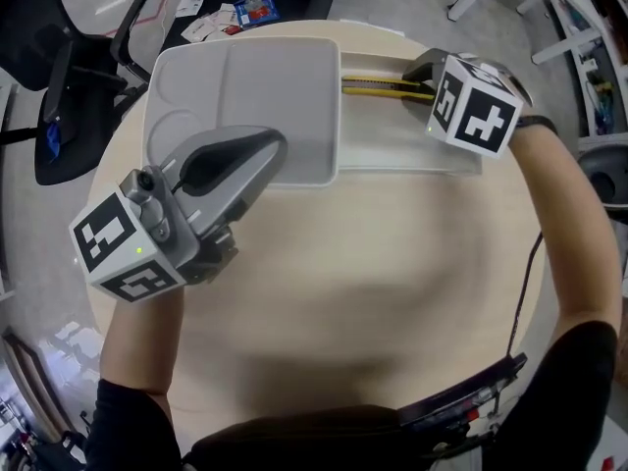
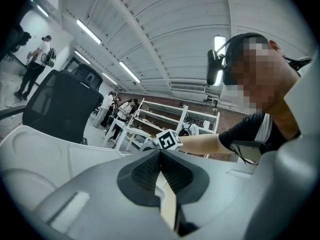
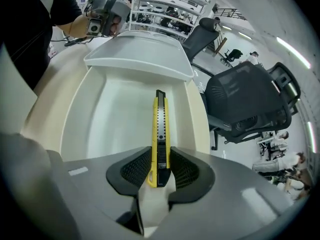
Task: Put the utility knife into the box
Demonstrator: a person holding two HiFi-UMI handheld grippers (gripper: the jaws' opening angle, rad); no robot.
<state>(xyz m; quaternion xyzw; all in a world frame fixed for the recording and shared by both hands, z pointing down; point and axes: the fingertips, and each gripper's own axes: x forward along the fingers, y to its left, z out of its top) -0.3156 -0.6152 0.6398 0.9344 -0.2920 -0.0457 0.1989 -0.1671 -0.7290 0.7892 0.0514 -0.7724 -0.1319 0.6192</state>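
Observation:
My right gripper (image 1: 417,77) is shut on the rear end of a yellow and black utility knife (image 1: 388,88). The knife points left, low inside the open white box (image 1: 412,160) at the table's far side. In the right gripper view the knife (image 3: 160,129) sits between the pads of the right gripper (image 3: 159,166), its tip over the box's floor (image 3: 95,119). My left gripper (image 1: 270,150) is shut with nothing in it. It hovers over the near edge of the white lid (image 1: 245,67). In its own view the left gripper (image 2: 160,159) has its pads touching.
The round beige table (image 1: 373,273) holds the box and the lid side by side. A black office chair (image 1: 59,77) stands at the far left, and cards (image 1: 231,13) lie beyond the table. Another black chair (image 3: 245,104) stands beside the box.

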